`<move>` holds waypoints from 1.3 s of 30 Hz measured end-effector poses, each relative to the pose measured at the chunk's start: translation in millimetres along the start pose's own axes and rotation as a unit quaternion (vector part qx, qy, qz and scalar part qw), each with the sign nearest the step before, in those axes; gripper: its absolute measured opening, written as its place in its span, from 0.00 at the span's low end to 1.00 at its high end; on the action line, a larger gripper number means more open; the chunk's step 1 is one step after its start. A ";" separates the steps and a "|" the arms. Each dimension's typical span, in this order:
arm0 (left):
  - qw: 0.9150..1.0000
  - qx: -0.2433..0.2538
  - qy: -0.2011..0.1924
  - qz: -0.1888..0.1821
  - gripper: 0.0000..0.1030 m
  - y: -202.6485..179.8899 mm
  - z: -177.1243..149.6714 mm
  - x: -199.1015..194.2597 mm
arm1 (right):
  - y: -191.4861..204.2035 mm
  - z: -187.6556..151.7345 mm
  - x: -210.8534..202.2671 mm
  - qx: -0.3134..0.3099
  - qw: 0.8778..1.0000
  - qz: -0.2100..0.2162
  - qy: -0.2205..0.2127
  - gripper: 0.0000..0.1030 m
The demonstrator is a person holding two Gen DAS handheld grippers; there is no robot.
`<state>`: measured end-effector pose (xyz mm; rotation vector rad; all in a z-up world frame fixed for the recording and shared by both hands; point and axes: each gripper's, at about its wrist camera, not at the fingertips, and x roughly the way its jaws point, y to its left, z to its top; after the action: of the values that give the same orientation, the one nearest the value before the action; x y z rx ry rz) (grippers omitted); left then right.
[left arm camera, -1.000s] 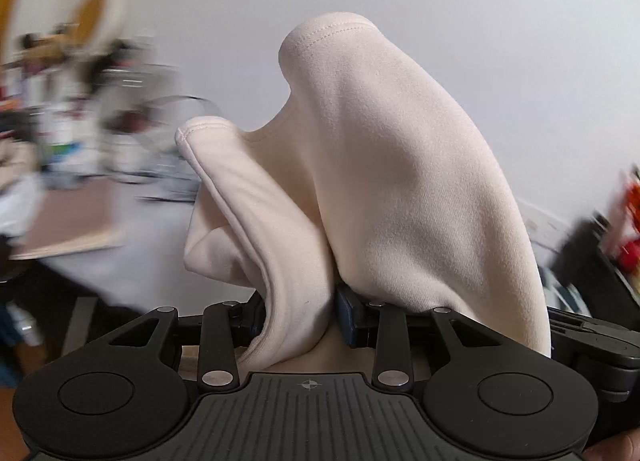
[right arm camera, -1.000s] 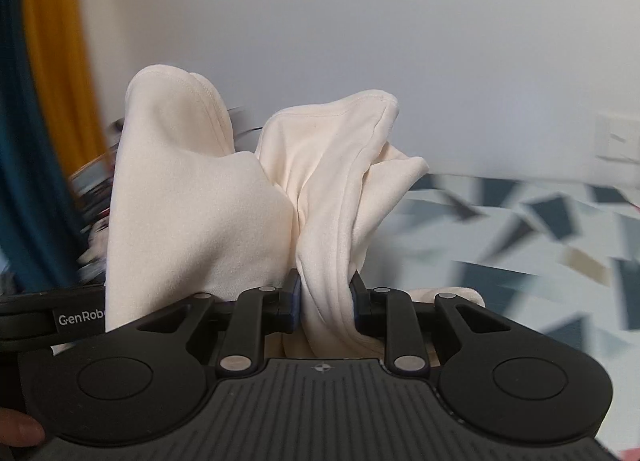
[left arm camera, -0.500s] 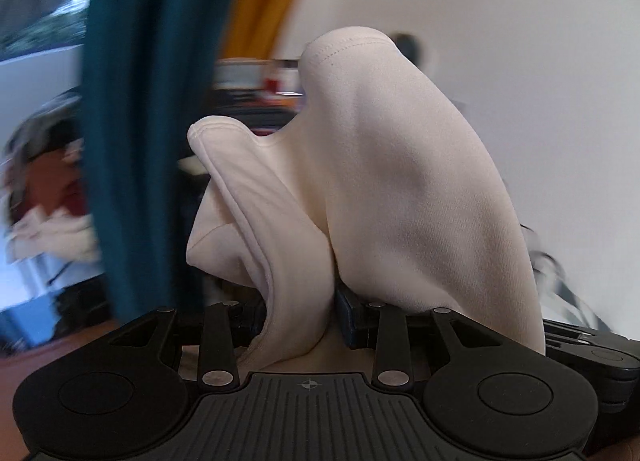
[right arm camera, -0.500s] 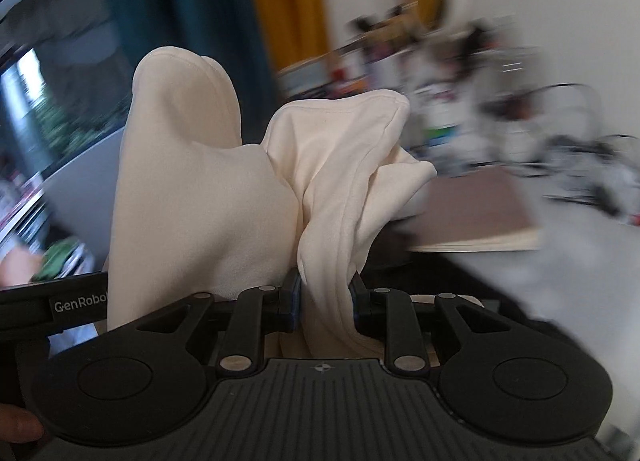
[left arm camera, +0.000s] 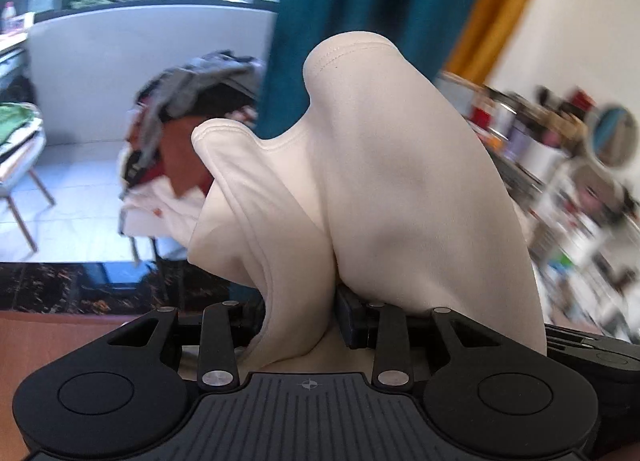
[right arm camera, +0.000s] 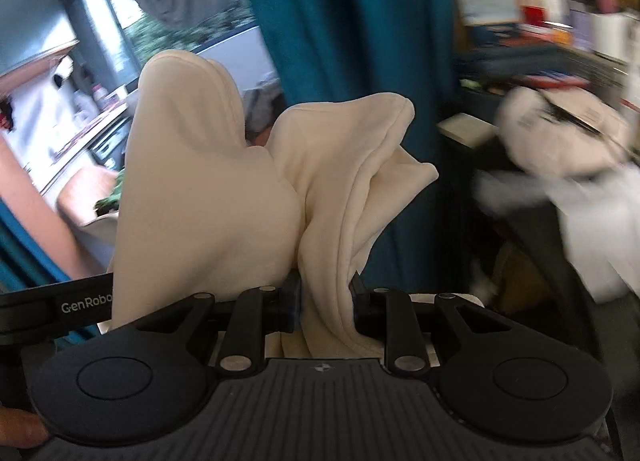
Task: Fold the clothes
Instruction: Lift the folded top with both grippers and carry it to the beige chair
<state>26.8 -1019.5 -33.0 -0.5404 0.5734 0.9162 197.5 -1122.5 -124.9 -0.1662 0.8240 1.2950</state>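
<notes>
A cream garment (left arm camera: pixel 384 197) is bunched up in front of the left wrist camera, with a stitched hem at its top. My left gripper (left arm camera: pixel 298 309) is shut on it, the cloth pinched between the jaws. The same cream garment (right arm camera: pixel 224 205) fills the right wrist view, where my right gripper (right arm camera: pixel 324 301) is shut on a folded edge of it. Both grippers hold it up in the air. The fingertips are hidden by cloth.
A teal curtain (left arm camera: pixel 360 13) and a yellow curtain (left arm camera: pixel 500 1) hang behind. A pile of clothes (left arm camera: pixel 180 133) lies on a chair at the left. Cluttered shelves (left arm camera: pixel 560 161) stand at the right. A dark chair with pale clothes (right arm camera: pixel 560 165) shows in the right wrist view.
Both grippers have swung round with the garment: the background has changed from a plain white wall to curtains, a window and the clothes pile. The grip on the cloth is unchanged.
</notes>
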 end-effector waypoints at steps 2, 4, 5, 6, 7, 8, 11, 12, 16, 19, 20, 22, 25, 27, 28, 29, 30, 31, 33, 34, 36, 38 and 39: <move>1.000 -0.016 -0.006 0.026 0.30 20.7 24.5 22.8 | 17.9 21.6 30.0 -0.021 1.000 0.021 0.007 0.24; 0.998 -0.028 -0.011 0.052 0.30 42.4 48.1 42.4 | 39.3 41.4 59.7 -0.041 0.998 0.042 0.017 0.24; 0.997 -0.031 -0.015 0.064 0.30 54.8 59.3 46.8 | 51.2 52.1 73.6 -0.052 0.997 0.055 0.021 0.24; 0.996 -0.035 -0.019 0.075 0.30 67.2 70.4 51.1 | 63.9 61.1 86.4 -0.063 0.995 0.068 0.024 0.24; 0.995 -0.041 -0.023 0.085 0.30 81.0 80.9 55.7 | 76.6 69.9 99.2 -0.074 0.994 0.080 0.026 0.24; 0.994 -0.050 -0.026 0.091 0.30 96.4 90.1 60.9 | 89.8 78.1 112.1 -0.082 0.992 0.089 0.029 0.24; 0.991 -0.078 -0.031 0.100 0.30 144.3 115.4 78.3 | 128.0 97.8 149.9 -0.103 0.989 0.100 0.033 0.24; 0.991 -0.085 -0.034 0.101 0.30 161.3 124.0 85.0 | 140.9 103.6 162.4 -0.110 0.988 0.103 0.034 0.24; 0.990 -0.101 -0.032 0.094 0.29 237.5 159.9 107.6 | 198.8 119.0 206.9 -0.126 0.987 0.097 0.035 0.24; 0.991 -0.104 -0.022 0.081 0.30 293.1 191.0 119.6 | 237.4 137.5 240.5 -0.120 0.989 0.082 0.041 0.24; 0.992 -0.099 -0.020 0.077 0.30 308.5 200.1 123.7 | 249.7 143.2 250.9 -0.117 0.989 0.077 0.043 0.23; 0.994 -0.087 -0.016 0.067 0.30 338.1 219.6 133.1 | 274.6 150.5 267.1 -0.112 0.991 0.064 0.039 0.23; 0.996 -0.074 -0.008 0.058 0.30 374.6 245.4 148.6 | 306.7 161.6 297.8 -0.086 0.995 0.050 0.031 0.23; 0.996 -0.069 -0.002 0.057 0.30 394.2 260.4 159.7 | 321.8 172.2 320.9 -0.072 0.996 0.044 0.035 0.24; 0.996 -0.066 0.001 0.056 0.30 404.5 268.0 164.9 | 329.1 177.9 332.8 -0.067 0.996 0.042 0.039 0.23; 0.997 -0.062 0.002 0.056 0.30 414.3 274.3 171.2 | 336.2 183.2 344.1 -0.064 0.996 0.040 0.043 0.23; 0.997 -0.060 0.000 0.057 0.30 426.6 278.9 180.3 | 342.9 187.5 353.8 -0.068 0.996 0.040 0.043 0.23; 0.996 -0.061 -0.002 0.058 0.30 437.1 282.4 188.3 | 349.5 191.8 363.4 -0.073 0.996 0.041 0.043 0.23; 0.995 -0.072 0.000 0.062 0.30 458.5 291.5 203.8 | 362.1 200.2 384.1 -0.078 0.995 0.042 0.045 0.23; 0.995 -0.077 0.002 0.065 0.30 470.7 296.6 212.7 | 368.5 204.4 395.2 -0.079 0.995 0.043 0.047 0.23; 0.994 -0.081 0.005 0.074 0.30 494.3 306.9 231.0 | 383.0 212.3 421.5 -0.084 0.994 0.047 0.057 0.23; 0.992 -0.087 0.011 0.086 0.30 522.1 319.0 252.6 | 399.9 220.6 452.0 -0.087 0.993 0.053 0.067 0.23; 0.991 -0.090 0.015 0.093 0.30 536.8 325.7 264.0 | 407.2 225.1 468.3 -0.088 0.992 0.057 0.073 0.23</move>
<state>-226.5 -388.4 -71.5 -0.6722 0.5771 1.1457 -48.5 -509.9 -122.2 -0.3620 0.8528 1.4778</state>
